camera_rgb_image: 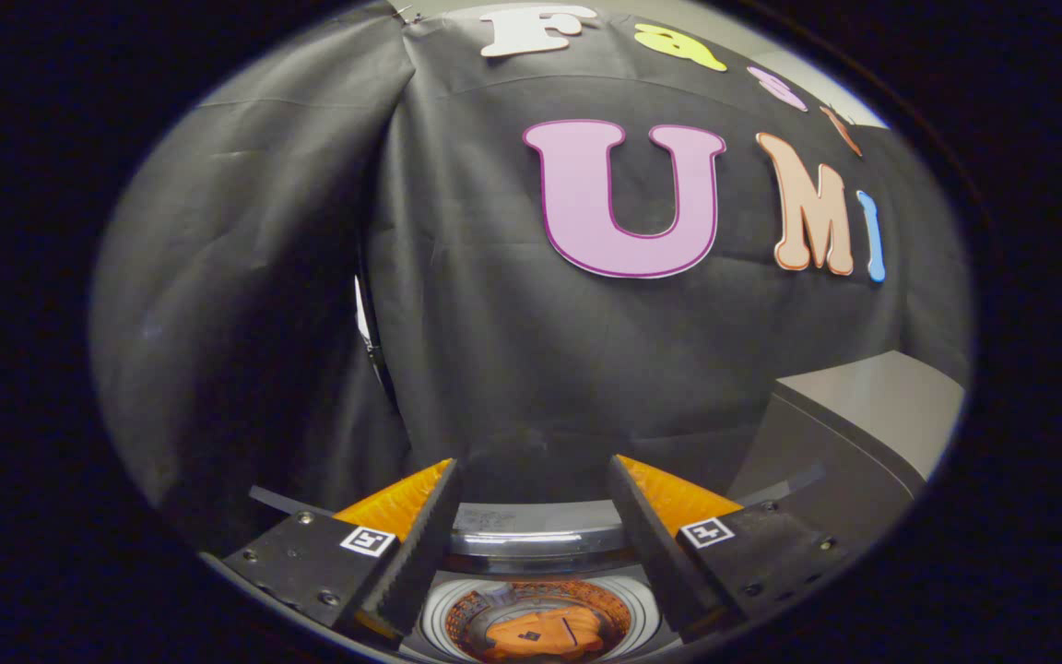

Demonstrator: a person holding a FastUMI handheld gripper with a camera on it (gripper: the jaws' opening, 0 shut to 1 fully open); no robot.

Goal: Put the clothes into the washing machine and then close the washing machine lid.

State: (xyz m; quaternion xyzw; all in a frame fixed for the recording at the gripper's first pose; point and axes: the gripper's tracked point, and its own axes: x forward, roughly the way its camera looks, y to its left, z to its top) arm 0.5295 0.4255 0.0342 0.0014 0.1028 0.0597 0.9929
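**Clothes in the drum, lid waiting to come down**

Black cloth, creased and hanging in loose folds, walls the booth behind everything we see. At about four o'clock from the claw (531, 539) a grey slab (863, 406) rises at a slant, flat and matte with a hard straight edge; we take it for the raised washing machine lid, though we cannot be sure from this angle.

Below us, at six o'clock between the fingers, sits the washing machine (540, 544). Its curved back rim shows as a glossy band that catches the light, and under it the round drum (457, 604) opens as pale concentric rings. The clothes (540, 634) lie in the bottom of that drum: soft orange fabric, crumpled, with a small dark mark on it.

Our claw stands wide apart and holds nothing; the ribbed inner faces of both fingers are bare, with open air between them.

We judge the loading done and the lid-closing step at hand. To do it well, we should:

- swing toward four o'clock and meet the slab near its free edge, where leverage is best;
- push with the flat of one finger or a light pinch, since the smooth panel offers little grip;
- guide it down through its arc, not let it drop;
- check that no fabric lies over the rim before it seats.
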